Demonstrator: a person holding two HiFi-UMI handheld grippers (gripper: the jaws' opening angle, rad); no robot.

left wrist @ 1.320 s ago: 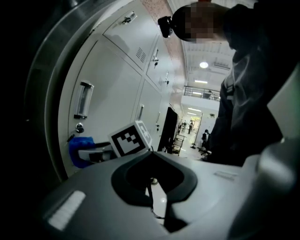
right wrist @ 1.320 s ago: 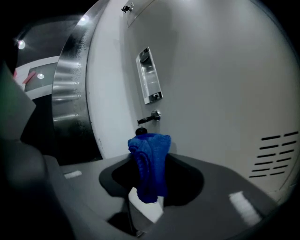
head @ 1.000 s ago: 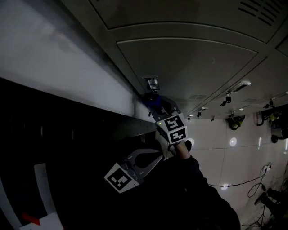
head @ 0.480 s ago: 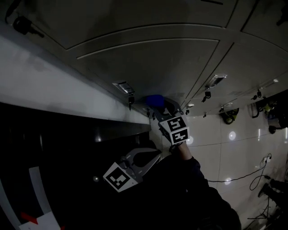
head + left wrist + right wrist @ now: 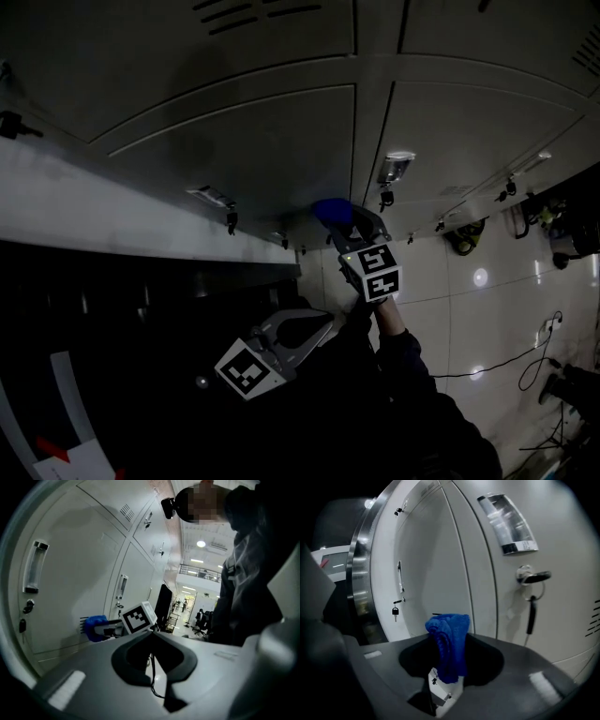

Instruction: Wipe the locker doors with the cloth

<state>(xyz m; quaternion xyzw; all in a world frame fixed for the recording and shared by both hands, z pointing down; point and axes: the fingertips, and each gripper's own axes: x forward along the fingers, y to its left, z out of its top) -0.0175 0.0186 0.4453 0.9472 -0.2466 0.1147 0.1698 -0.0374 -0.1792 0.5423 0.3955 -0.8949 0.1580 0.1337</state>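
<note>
A blue cloth (image 5: 330, 210) is pressed against the grey locker door (image 5: 253, 141), low on it and close to the seam with the neighbouring door. My right gripper (image 5: 345, 223) is shut on that cloth (image 5: 449, 644), which sticks out bunched from between the jaws. Just to the right are a clear handle (image 5: 508, 524) and a key (image 5: 532, 581) with a hanging fob. My left gripper (image 5: 323, 325) hangs lower, away from the lockers, its jaws together with nothing in them. From the left gripper view (image 5: 151, 633), the cloth (image 5: 96, 626) touches the door.
More locker doors with handles (image 5: 211, 196) and keys (image 5: 231, 221) run to both sides. A dark steel-edged ledge (image 5: 141, 281) lies at the left. Glossy floor tiles carry a cable (image 5: 497, 380) at the right. A dark sleeve (image 5: 412, 394) fills the lower middle.
The right gripper with the cloth has slid rightwards across the door, from beside the one handle to near the seam with the neighbouring door. The left gripper has stayed put.
</note>
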